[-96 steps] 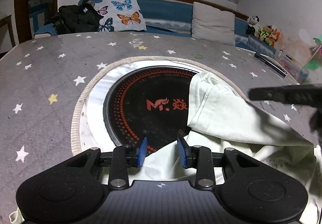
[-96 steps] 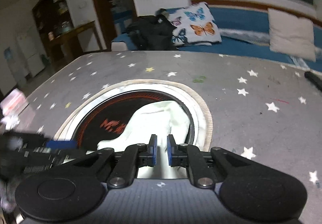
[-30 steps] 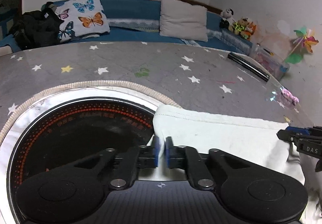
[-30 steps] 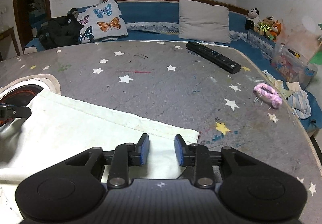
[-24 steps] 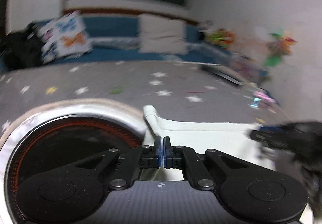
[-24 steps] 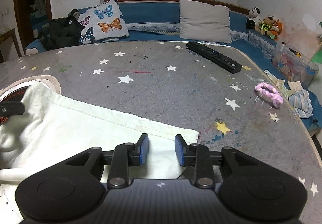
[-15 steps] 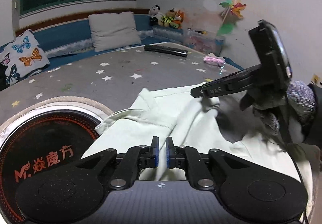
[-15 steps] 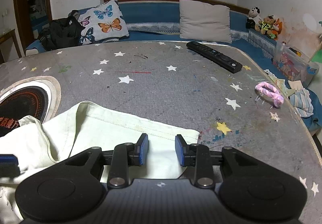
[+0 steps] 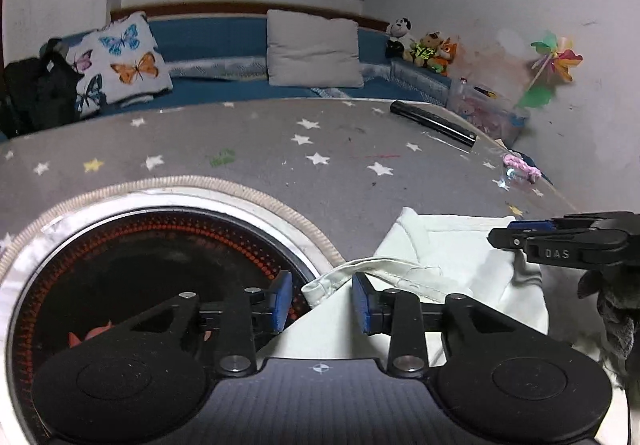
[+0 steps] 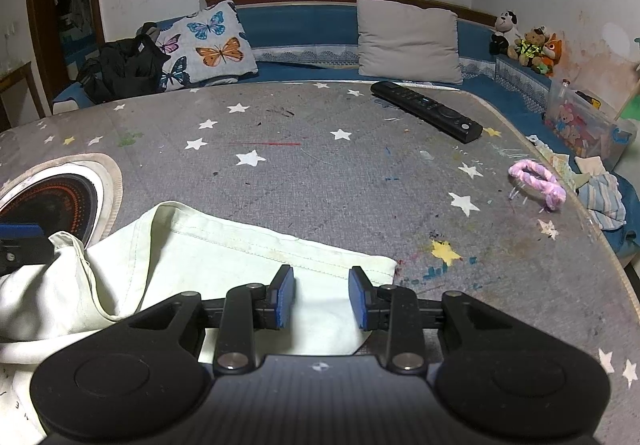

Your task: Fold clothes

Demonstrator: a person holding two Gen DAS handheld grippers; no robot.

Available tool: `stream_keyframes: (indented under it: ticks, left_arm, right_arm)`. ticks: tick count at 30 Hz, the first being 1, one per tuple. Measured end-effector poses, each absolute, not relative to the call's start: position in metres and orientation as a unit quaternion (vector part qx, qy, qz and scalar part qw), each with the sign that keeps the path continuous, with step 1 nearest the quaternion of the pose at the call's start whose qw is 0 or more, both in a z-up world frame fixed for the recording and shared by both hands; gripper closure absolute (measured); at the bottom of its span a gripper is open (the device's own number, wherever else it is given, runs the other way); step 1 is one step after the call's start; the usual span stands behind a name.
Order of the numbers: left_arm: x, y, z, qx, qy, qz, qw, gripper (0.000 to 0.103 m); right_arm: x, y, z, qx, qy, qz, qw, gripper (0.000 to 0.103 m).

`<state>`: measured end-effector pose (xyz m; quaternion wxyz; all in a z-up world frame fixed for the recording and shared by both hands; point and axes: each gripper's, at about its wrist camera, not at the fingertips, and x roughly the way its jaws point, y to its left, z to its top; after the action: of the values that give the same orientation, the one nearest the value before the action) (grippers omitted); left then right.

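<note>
Grey star-printed surface (image 10: pixel 320 173) fills both views. Landmark: pale cream cotton garment (image 10: pixel 224 261), lying partly folded on the near part of the surface, hem edge facing away, one corner bunched and lifted at its left end.

Round black hotplate with orange dot rings and a beige braided rim (image 9: pixel 132 257) sits left of the garment; left wrist view shows most of it, right wrist view only a sliver at the left edge. Blue bench seat (image 10: pixel 304 21) runs behind the surface, carrying a butterfly-print pillow (image 10: pixel 208 41) and a plain grey cushion (image 10: pixel 408 41), both far beyond the garment.

Long black remote control (image 10: pixel 426 111) lies well beyond the garment to the right; clear with buttons in right wrist view, only a dark bar in left. Pink twisted hair clip (image 10: pixel 538 183) lies right of the garment near the surface edge, tiny and blurred in left view. Colourful pinwheel (image 9: pixel 554 65) shows only in left view.

Left gripper (image 9: pixel 320 299): fingers spreading apart, garment's rolled edge lies between them, pads not pressing it. Right gripper (image 10: pixel 320 297): fingers spread over the garment's right corner, cloth under the gap, no pinch seen. Left view alone shows the right gripper from the side, over the garment's far right end.
</note>
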<state>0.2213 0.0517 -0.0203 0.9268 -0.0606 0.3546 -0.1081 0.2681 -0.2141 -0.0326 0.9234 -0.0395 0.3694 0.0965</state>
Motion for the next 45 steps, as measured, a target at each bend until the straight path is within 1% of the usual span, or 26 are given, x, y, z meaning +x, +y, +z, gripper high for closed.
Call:
stream_keyframes:
  ticks: [1,2,3,5,9,10,11,13,18,22,27,31,39,40,42,43,45]
  left_arm:
    - [0.223,0.054,-0.022,-0.072,0.358,-0.11,0.924,0.072]
    - [0.225,0.056,-0.024,-0.084,0.36,-0.113,0.922,0.084]
    - [0.226,0.058,-0.025,-0.092,0.361,-0.114,0.921,0.094]
    - [0.225,0.063,-0.025,-0.102,0.358,-0.112,0.921,0.098]
    - [0.218,0.074,-0.002,-0.066,0.315,-0.074,0.944,0.098]
    - [0.217,0.078,0.006,-0.05,0.302,-0.058,0.95,0.098]
    - [0.217,0.083,0.015,-0.032,0.289,-0.041,0.956,0.099]
    - [0.218,0.094,0.032,0.002,0.265,-0.012,0.964,0.099]
    - [0.229,0.114,0.053,0.089,0.242,0.062,0.964,0.098]
    - [0.24,0.132,0.042,0.127,0.26,0.103,0.952,0.098]
    - [0.253,0.15,0.005,0.124,0.311,0.133,0.933,0.098]
    - [0.254,0.159,-0.014,0.112,0.331,0.142,0.926,0.098]
    - [0.252,0.164,-0.016,0.105,0.333,0.145,0.926,0.098]
    - [0.253,0.164,-0.016,0.105,0.333,0.145,0.926,0.098]
    - [0.254,0.166,-0.016,0.106,0.333,0.145,0.926,0.098]
    - [0.255,0.167,-0.016,0.107,0.334,0.145,0.925,0.098]
    - [0.256,0.17,-0.017,0.106,0.335,0.148,0.924,0.098]
  right_arm:
    - [0.268,-0.215,-0.033,-0.039,0.369,0.097,0.923,0.073]
    - [0.268,-0.215,-0.033,-0.039,0.369,0.097,0.923,0.073]
    - [0.268,-0.215,-0.033,-0.039,0.369,0.097,0.923,0.073]
    - [0.268,-0.215,-0.033,-0.038,0.369,0.098,0.923,0.072]
    - [0.268,-0.216,-0.032,-0.038,0.37,0.098,0.923,0.072]
    - [0.268,-0.216,-0.032,-0.037,0.37,0.099,0.923,0.07]
    - [0.268,-0.216,-0.031,-0.036,0.37,0.1,0.923,0.067]
    - [0.268,-0.216,-0.03,-0.036,0.366,0.102,0.924,0.066]
    - [0.267,-0.217,-0.018,-0.025,0.343,0.106,0.933,0.064]
    - [0.269,-0.22,-0.011,-0.019,0.334,0.103,0.937,0.064]
    - [0.275,-0.225,-0.016,-0.006,0.35,0.099,0.932,0.064]
    - [0.28,-0.226,-0.023,0.003,0.364,0.104,0.926,0.065]
    - [0.308,-0.207,-0.029,0.026,0.379,0.147,0.913,0.071]
    - [0.311,-0.203,-0.029,0.029,0.38,0.153,0.912,0.075]
    - [0.317,-0.196,-0.031,0.025,0.383,0.162,0.909,0.076]
    - [0.32,-0.192,-0.032,0.02,0.385,0.165,0.908,0.079]
    - [0.326,-0.183,-0.035,0.01,0.388,0.171,0.906,0.091]
